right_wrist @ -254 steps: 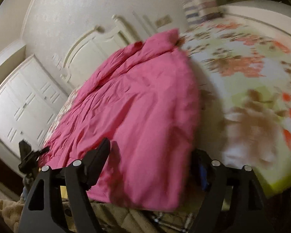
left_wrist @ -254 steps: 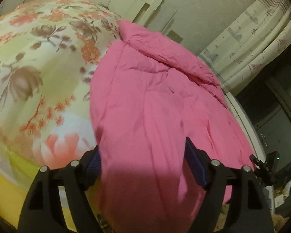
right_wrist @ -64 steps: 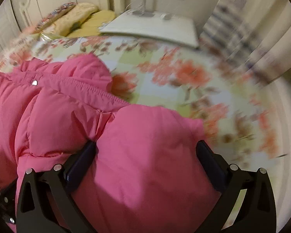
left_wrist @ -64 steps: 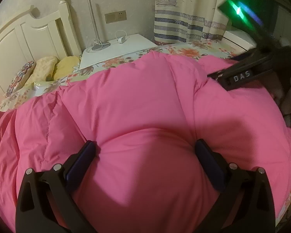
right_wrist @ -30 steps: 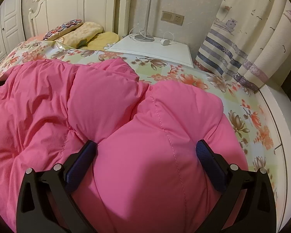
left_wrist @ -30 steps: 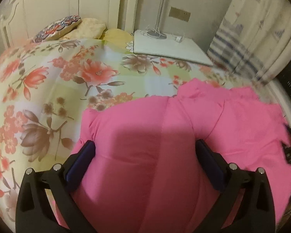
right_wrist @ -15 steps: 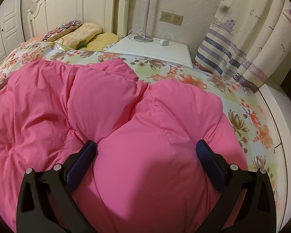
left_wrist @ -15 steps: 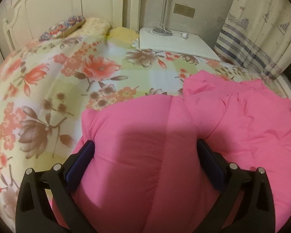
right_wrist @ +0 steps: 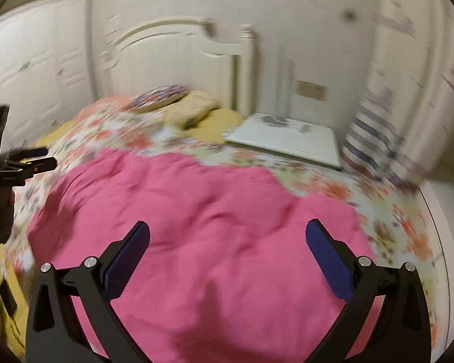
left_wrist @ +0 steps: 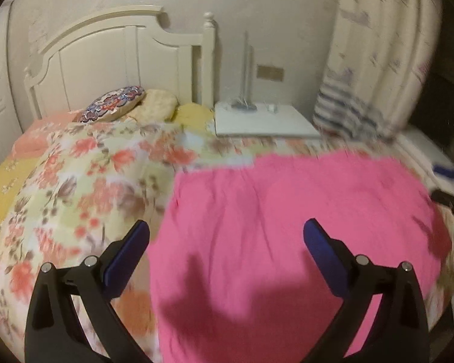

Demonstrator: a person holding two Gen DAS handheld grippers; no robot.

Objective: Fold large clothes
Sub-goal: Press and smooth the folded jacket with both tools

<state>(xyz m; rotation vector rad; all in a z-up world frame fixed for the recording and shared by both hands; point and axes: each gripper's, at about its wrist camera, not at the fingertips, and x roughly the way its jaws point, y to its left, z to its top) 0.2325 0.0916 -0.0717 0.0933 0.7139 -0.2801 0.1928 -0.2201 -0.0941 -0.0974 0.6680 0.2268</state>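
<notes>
Now the puffy pink padded coat [left_wrist: 287,227] lies folded on the floral bed [left_wrist: 75,181]; both tongs, left [left_wrist: 226,237] and right [right_wrist: 227,237], are held released above it, and smoothing is judged next.

left gripper [left_wrist: 225,236]: half a second ago its fingers press into the padded fabric; now they stand spread above it with nothing between them.
right gripper [right_wrist: 227,237]: the same change, from buried in the fabric to lifted clear, jaws wide.
pink coat [left_wrist: 287,242]: from bulging up between the fingers to lying flat, filling the lower right of the left view and the lower centre of the right view.
headboard [left_wrist: 112,60]: now in fuller view at upper left.
</notes>
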